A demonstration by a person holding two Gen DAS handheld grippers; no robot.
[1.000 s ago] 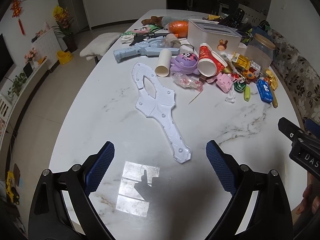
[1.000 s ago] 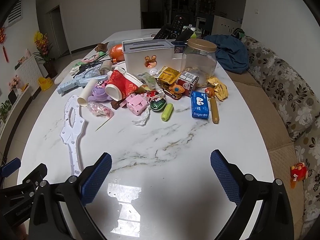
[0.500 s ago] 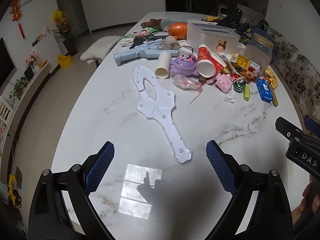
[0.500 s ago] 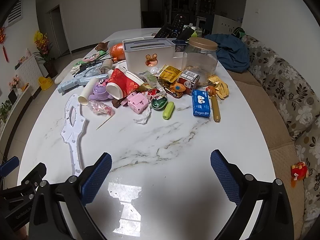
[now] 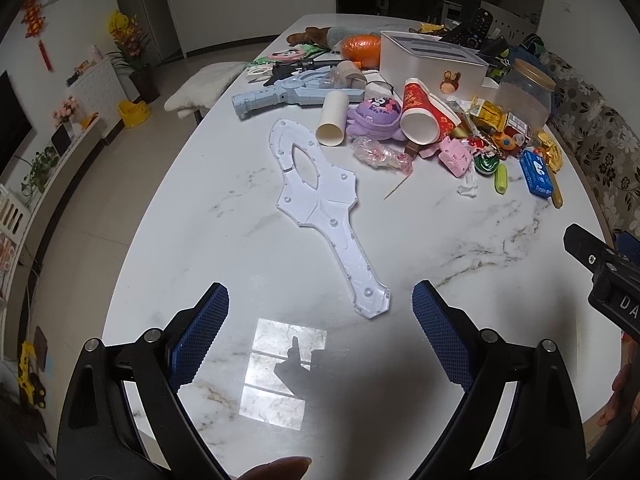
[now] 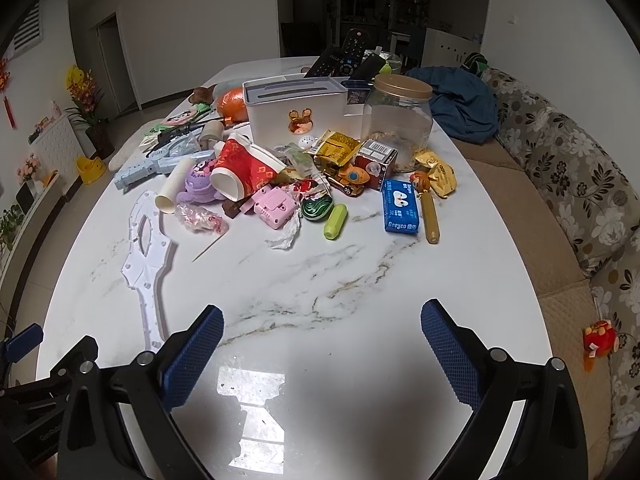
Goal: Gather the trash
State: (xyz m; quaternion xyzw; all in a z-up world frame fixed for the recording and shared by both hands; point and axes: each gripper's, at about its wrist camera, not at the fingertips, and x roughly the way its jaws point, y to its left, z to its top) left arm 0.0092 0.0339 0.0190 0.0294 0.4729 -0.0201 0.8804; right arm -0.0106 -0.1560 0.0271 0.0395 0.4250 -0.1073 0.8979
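Note:
A heap of trash and toys lies on the far half of the white marble table (image 6: 320,280). It holds a tipped red paper cup (image 6: 244,170), a crumpled white wrapper (image 6: 286,236), a clear pink wrapper (image 6: 200,218), a wooden stick (image 6: 208,246), yellow snack packets (image 6: 338,146) and a cardboard tube (image 5: 332,124). A white bin with a slotted lid (image 6: 296,110) stands behind the heap. My left gripper (image 5: 320,324) is open and empty above the near table. My right gripper (image 6: 320,340) is open and empty, well short of the heap.
A flat white plastic toy part (image 5: 320,208) lies between my left gripper and the heap. A blue toy gun (image 5: 288,96), purple plush (image 5: 376,120), pink toy (image 6: 274,204), blue box (image 6: 400,208) and clear jar (image 6: 400,120) sit in the clutter. A sofa (image 6: 560,200) runs along the right.
Both grippers have edged slightly forward toward the heap. Their jaws stay open and nothing on the table has moved.

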